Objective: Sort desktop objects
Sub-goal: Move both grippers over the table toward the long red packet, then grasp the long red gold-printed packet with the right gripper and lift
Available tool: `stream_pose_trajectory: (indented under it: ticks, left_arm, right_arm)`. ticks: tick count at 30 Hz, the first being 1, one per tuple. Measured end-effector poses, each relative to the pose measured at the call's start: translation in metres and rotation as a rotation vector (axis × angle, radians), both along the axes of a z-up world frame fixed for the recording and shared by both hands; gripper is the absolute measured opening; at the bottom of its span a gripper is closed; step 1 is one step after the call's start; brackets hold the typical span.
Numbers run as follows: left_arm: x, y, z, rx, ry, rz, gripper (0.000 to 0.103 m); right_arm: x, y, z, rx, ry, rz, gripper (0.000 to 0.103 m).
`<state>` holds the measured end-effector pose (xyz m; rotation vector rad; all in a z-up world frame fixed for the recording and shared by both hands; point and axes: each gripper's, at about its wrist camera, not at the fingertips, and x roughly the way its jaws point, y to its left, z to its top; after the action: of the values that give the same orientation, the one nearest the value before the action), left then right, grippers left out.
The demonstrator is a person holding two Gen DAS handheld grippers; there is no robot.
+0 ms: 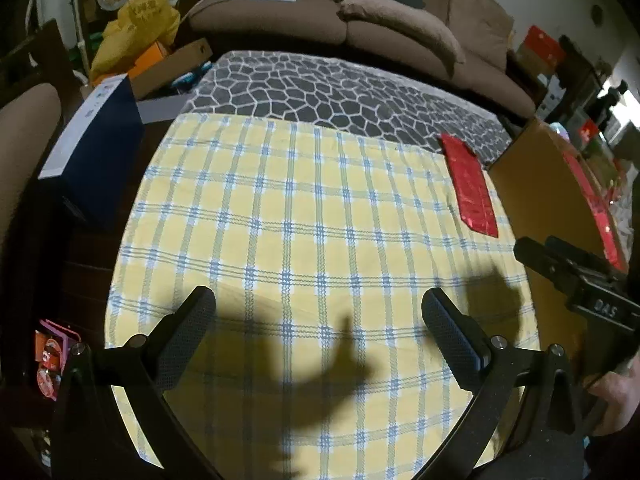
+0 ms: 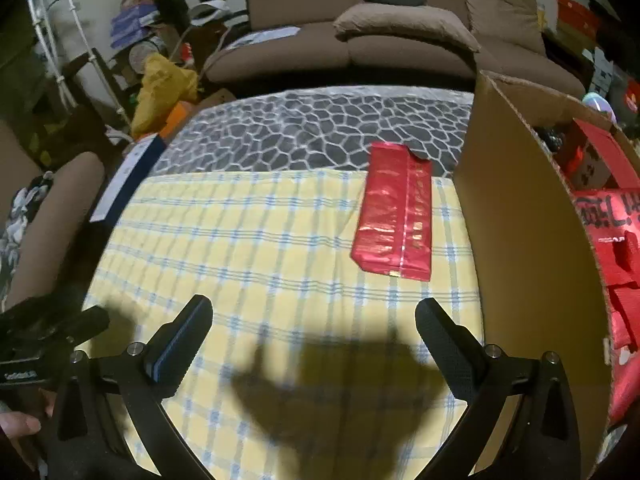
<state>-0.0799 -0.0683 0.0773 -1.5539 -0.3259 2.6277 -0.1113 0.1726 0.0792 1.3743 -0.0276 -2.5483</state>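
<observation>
flanking the red packet (image 2: 394,210), a cardboard box (image 2: 532,240); both grippers (image 1: 318,320) (image 2: 314,328) gape wide, holding nothing.

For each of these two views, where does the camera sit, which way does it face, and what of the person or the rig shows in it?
Left wrist: on the left tool, angled down across the checked cloth towards the sofa; both open fingers show, and the right tool at the right edge.
Right wrist: on the right tool, angled down the same way, beside the cardboard box; open fingers, and the left tool at the left edge.
Shared: cloth, red packet, box, sofa.
</observation>
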Motion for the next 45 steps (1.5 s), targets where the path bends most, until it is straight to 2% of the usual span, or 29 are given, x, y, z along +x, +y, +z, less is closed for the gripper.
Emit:
stream_pose_trajectory:
  ticks: [14, 32, 35, 37, 39, 43, 45]
  left_arm:
    - [-0.013, 0.002, -0.032, -0.022, -0.012, -0.028, 0.103]
    - [-0.017, 0.002, -0.046, -0.004, -0.022, -0.025, 0.103]
    - [-0.017, 0.002, -0.05, -0.013, -0.028, -0.021, 0.103]
    - [-0.015, 0.004, -0.053, -0.01, -0.031, -0.023, 0.103]
    - [-0.012, 0.007, -0.055, -0.004, -0.038, -0.026, 0.103]
    - [-0.003, 0.012, -0.055, 0.026, -0.039, -0.027, 0.103]
    - [0.001, 0.013, -0.053, 0.043, -0.038, -0.026, 0.103]
  right_arm:
    - [-0.063, 0.012, -0.05, 0.11, -0.03, -0.085, 0.103]
    - [-0.09, 0.011, -0.082, 0.145, -0.049, -0.126, 0.103]
    - [-0.09, 0.008, -0.081, 0.158, -0.039, -0.104, 0.098]
    - [-0.088, 0.008, -0.079, 0.146, -0.033, -0.095, 0.086]
    - [-0.087, 0.007, -0.076, 0.131, -0.036, -0.088, 0.079]
    - [-0.081, 0.005, -0.072, 0.125, -0.04, -0.065, 0.07]
    - [-0.075, 0.005, -0.069, 0.104, -0.048, -0.056, 0.068]
